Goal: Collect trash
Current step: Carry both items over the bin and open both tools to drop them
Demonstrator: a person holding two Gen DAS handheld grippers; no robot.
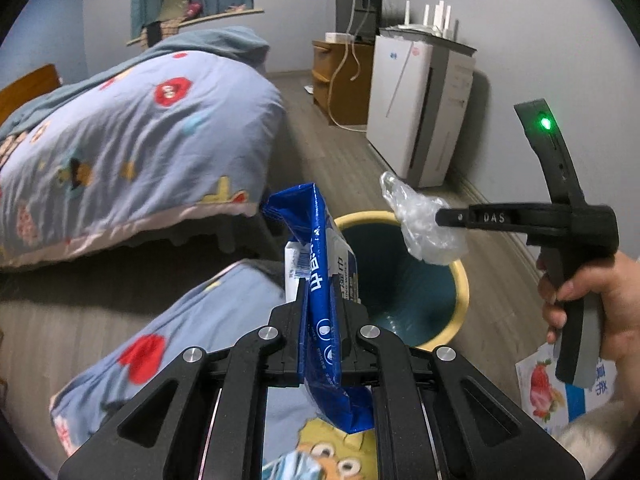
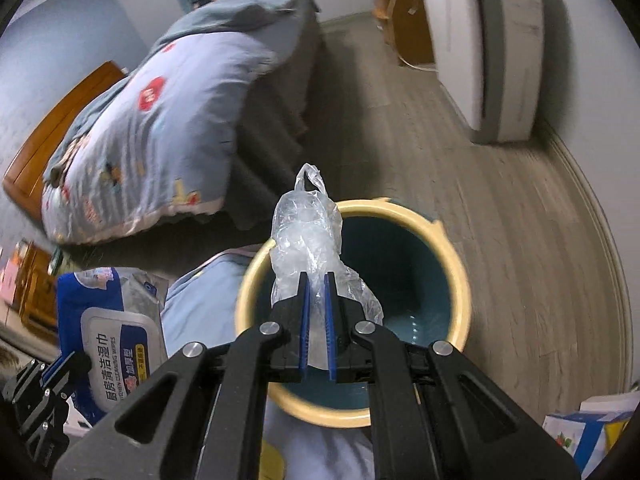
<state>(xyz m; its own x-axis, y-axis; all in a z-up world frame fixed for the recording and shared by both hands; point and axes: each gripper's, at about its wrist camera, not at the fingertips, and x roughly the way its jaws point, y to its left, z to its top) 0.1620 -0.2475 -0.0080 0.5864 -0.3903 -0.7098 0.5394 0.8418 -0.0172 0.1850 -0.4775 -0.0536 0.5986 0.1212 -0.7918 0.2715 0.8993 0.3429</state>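
My left gripper is shut on a blue wet-wipes pack, held upright beside the bin; the pack also shows at the left of the right wrist view. My right gripper is shut on a crumpled clear plastic bag and holds it over the open bin. In the left wrist view the right gripper reaches in from the right with the plastic bag above the bin, which has a cream rim and teal inside.
A bed with a blue patterned quilt stands to the left. Quilt fabric lies below my grippers. A white appliance and a wooden cabinet line the right wall. A strawberry-print carton lies at right.
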